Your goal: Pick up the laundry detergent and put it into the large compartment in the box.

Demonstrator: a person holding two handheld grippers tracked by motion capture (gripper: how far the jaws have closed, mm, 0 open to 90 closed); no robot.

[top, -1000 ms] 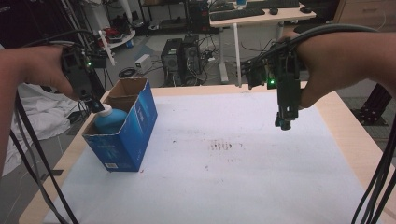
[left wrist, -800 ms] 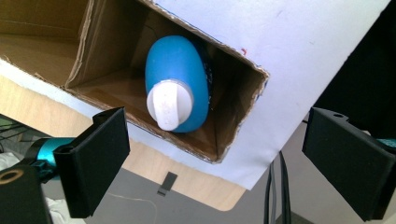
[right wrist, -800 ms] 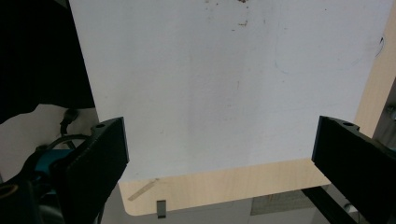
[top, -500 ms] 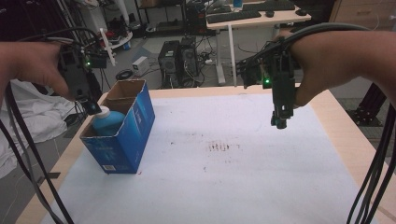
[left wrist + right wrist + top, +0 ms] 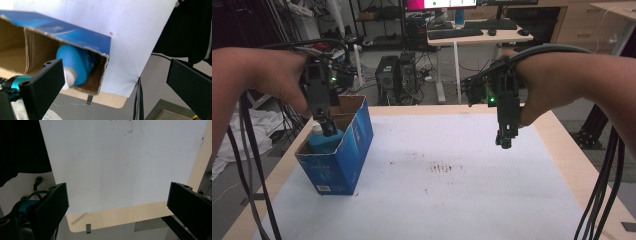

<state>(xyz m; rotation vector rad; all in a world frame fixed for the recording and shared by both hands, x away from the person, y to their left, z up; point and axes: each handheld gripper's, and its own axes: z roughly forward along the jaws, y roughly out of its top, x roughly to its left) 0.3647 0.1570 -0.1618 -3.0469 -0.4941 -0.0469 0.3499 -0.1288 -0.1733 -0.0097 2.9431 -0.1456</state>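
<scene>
A blue cardboard box (image 5: 343,152) stands open-topped at the table's left edge. A blue bottle (image 5: 323,142) with a white cap lies inside it. My left gripper (image 5: 328,130) hangs just over the box's opening, above the bottle. Its jaws have just been opening and stand wide with nothing between them. In the left gripper view the bottle (image 5: 76,62) rests in a corner of the box (image 5: 62,30), beyond my left gripper (image 5: 116,72). My right gripper (image 5: 504,142) hovers open over the table's right side, pointing down. In its own view my right gripper (image 5: 117,192) has only white sheet between the jaws.
A white sheet (image 5: 452,195) with a few dark marks (image 5: 444,166) covers the wooden table (image 5: 562,150). Black cables (image 5: 607,190) hang at the right and left edges. Behind the table are a desk (image 5: 472,35) with keyboards and computer towers (image 5: 394,77) on the floor.
My left gripper has shifted a little above the box's opening while the bottle stays in the box. The right gripper has hardly moved.
</scene>
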